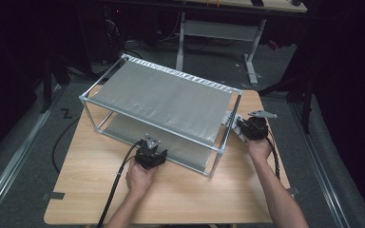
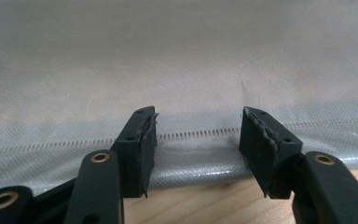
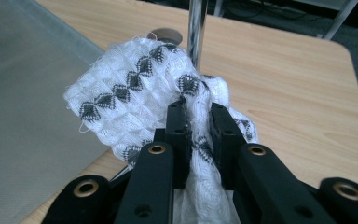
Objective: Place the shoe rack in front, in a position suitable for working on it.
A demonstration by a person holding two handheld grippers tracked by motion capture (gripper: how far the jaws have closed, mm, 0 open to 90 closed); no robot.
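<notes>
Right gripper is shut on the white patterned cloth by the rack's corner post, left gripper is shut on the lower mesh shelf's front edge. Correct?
Not quite. The left gripper is open: the left gripper view shows its jaws apart at the lower mesh shelf's front edge. The right gripper is indeed shut on the white patterned cloth by the rack's corner post.

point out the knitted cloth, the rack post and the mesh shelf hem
knitted cloth point(image 3: 135, 100), right gripper view, its patterned fold
rack post point(image 3: 196, 28), right gripper view, shiny shaft
mesh shelf hem point(image 2: 196, 134), left gripper view, stitched seam

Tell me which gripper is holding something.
The right gripper: its jaws are shut on the white patterned cloth beside the rack's post. The left gripper is open at the mesh shelf, gripping nothing.
</notes>
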